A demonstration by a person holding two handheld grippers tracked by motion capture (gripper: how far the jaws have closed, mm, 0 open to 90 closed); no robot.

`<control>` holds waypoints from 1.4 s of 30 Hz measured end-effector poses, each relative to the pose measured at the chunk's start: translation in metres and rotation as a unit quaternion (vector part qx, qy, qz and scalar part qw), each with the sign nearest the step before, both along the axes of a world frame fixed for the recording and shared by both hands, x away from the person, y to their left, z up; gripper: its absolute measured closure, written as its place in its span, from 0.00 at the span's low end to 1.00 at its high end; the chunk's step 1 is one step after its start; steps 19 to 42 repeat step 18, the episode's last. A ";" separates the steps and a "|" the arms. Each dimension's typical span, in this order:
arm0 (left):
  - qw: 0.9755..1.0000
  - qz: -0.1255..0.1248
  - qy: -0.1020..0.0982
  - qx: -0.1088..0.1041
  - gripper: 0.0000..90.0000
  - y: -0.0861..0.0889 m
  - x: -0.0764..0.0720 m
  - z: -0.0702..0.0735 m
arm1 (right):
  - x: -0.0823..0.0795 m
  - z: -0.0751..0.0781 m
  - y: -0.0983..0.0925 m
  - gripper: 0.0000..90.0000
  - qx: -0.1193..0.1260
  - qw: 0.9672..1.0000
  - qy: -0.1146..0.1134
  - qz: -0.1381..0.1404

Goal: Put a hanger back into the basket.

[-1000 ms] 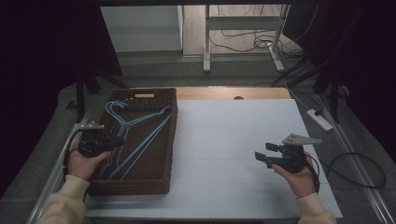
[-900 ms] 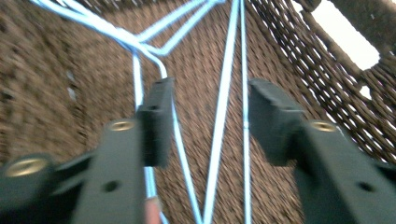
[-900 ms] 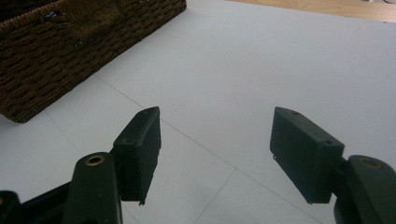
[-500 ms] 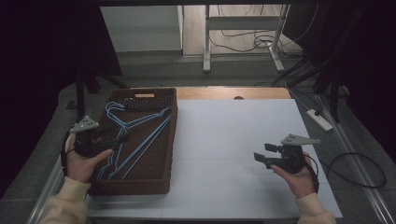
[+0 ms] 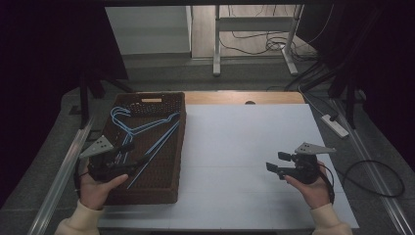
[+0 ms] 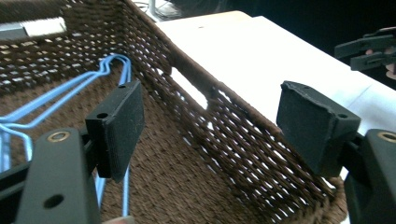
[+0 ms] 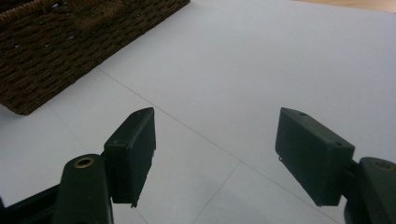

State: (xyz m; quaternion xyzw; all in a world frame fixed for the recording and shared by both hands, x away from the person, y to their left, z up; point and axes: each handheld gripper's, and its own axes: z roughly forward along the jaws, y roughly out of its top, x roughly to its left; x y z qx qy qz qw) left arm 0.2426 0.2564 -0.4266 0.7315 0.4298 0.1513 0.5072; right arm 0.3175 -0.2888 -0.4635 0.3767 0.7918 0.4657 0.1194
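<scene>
While open, hangers (image 6: 56, 100) seemingly beyond jaws.

Dim room, dark at both sides. White table (image 5: 254, 147) with a wooden strip along its far edge. Grey floor (image 5: 161, 73) beyond; metal desk legs (image 5: 216, 44), tangled cables (image 5: 259, 46), a power strip (image 5: 334, 125) at right.

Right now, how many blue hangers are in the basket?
2 as far as I can tell: blue hangers overlap in the wicker basket, hooks toward its far end; another may be hidden.
</scene>
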 end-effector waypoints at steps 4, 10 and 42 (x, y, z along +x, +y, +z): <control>1.000 -0.003 0.001 -0.004 0.27 -0.004 -0.005 -0.007 | 0.000 -0.002 -0.002 0.32 -0.001 1.000 -0.001 -0.004; 1.000 -0.009 0.002 -0.004 0.28 -0.010 -0.006 -0.016 | -0.001 -0.004 -0.004 0.31 -0.007 1.000 -0.005 -0.004; 1.000 -0.008 0.000 -0.003 0.28 -0.012 -0.005 -0.018 | -0.002 -0.005 -0.005 0.31 -0.009 1.000 -0.009 -0.005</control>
